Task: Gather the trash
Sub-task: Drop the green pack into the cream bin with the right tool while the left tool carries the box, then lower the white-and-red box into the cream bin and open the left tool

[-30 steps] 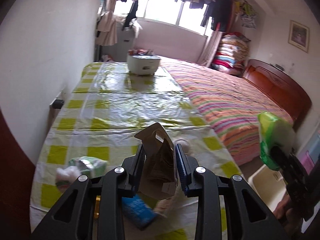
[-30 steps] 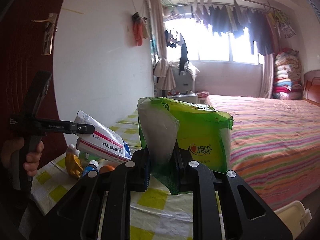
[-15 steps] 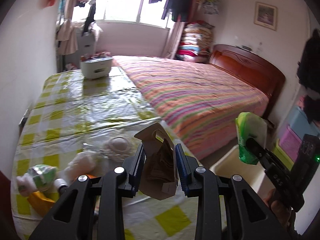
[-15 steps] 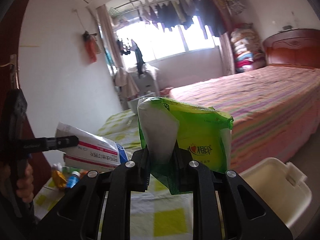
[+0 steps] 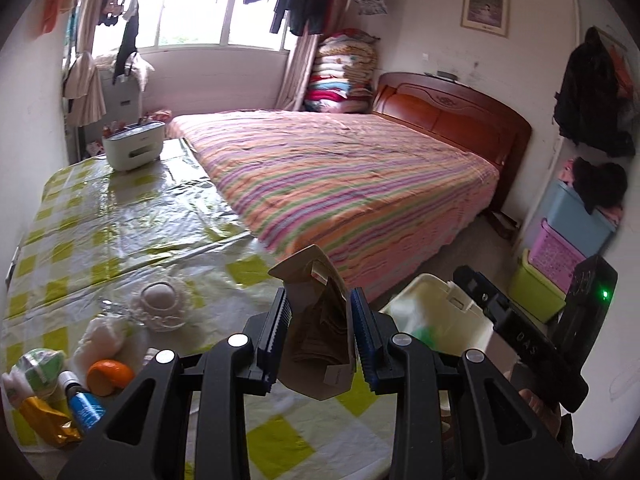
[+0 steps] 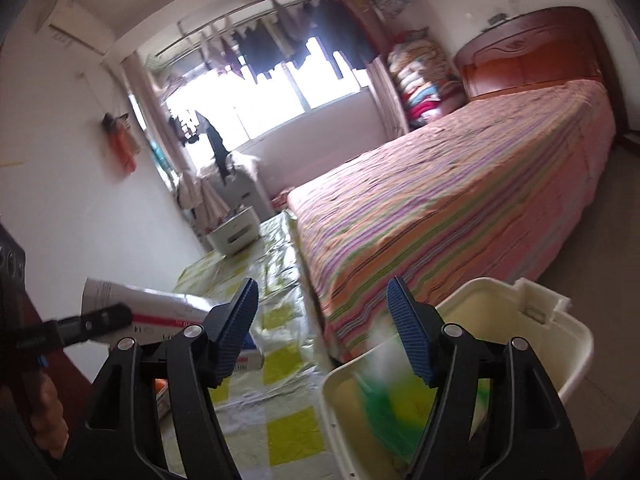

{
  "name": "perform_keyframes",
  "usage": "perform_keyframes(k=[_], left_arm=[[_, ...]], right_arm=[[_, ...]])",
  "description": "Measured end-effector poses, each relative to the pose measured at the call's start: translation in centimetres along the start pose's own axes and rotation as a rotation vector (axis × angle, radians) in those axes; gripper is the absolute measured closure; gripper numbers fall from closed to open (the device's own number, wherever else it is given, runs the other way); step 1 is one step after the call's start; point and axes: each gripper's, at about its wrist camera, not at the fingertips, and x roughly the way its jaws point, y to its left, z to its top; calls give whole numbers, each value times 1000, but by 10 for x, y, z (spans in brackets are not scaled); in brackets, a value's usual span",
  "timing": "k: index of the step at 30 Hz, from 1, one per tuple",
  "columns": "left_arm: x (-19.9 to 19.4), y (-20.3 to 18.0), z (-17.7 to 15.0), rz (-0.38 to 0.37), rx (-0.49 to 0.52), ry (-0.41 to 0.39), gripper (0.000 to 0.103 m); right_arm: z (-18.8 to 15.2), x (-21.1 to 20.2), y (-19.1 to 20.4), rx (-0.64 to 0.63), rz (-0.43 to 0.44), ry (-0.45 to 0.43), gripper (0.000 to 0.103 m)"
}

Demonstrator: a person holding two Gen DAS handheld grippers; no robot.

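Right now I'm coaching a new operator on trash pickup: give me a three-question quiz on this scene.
1. True or false: the right gripper grips the green packet.
2. What is clamped in the left gripper?
3. The bin stands: A) on the bed, B) on the floor by the table, C) under the window.

Key: 1 false, its jaws just opened and the packet is in the bin; 2 a flattened cardboard box; 3 B.

The letters "DAS" stand in pale print on the black body of the right gripper [image 5: 524, 336]; other print is unreadable.
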Motion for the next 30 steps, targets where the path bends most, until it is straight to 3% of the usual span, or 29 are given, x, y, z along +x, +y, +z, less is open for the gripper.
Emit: perform_keyframes(k=[14, 23, 24, 25, 27, 30], left_arm=[[37, -43, -7, -160, 20, 78, 72], [64, -77, -11, -216, 46, 108, 65], [65, -79, -12, -221, 50, 107, 59], [66, -82, -13, -218, 53, 103, 43], [63, -84, -15, -187, 51, 75, 29], [55, -80, -11, -166, 40, 28, 25]], right_arm=[[15, -31, -27, 101, -41, -170, 30], [15, -40, -36, 123, -54, -200, 29], [15, -40, -38, 128, -52, -201, 29], [15, -40, -39, 132, -50, -200, 29], [13, -39, -38, 133, -47, -192, 29], [12, -40, -36, 125, -41, -189, 28]])
